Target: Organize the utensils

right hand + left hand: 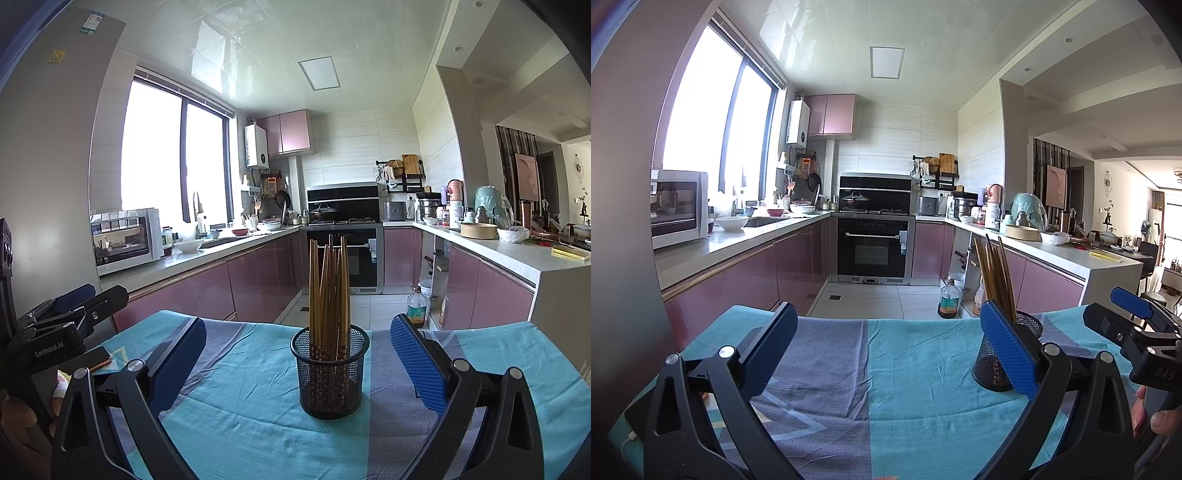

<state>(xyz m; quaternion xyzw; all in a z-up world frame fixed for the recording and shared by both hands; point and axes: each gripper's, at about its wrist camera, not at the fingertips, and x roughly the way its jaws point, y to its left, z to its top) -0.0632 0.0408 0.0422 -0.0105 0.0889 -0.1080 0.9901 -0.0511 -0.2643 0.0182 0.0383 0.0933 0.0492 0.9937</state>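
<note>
A black mesh cup stands upright on the table and holds several wooden chopsticks. In the right wrist view it sits centred just ahead of my open, empty right gripper. In the left wrist view the cup with the chopsticks is partly hidden behind my right finger pad. My left gripper is open and empty, to the left of the cup. The right gripper shows at the right edge of the left wrist view.
A teal and purple cloth covers the table. A phone lies at its left edge. Beyond the table is a kitchen floor with an oil bottle, pink cabinets and an oven.
</note>
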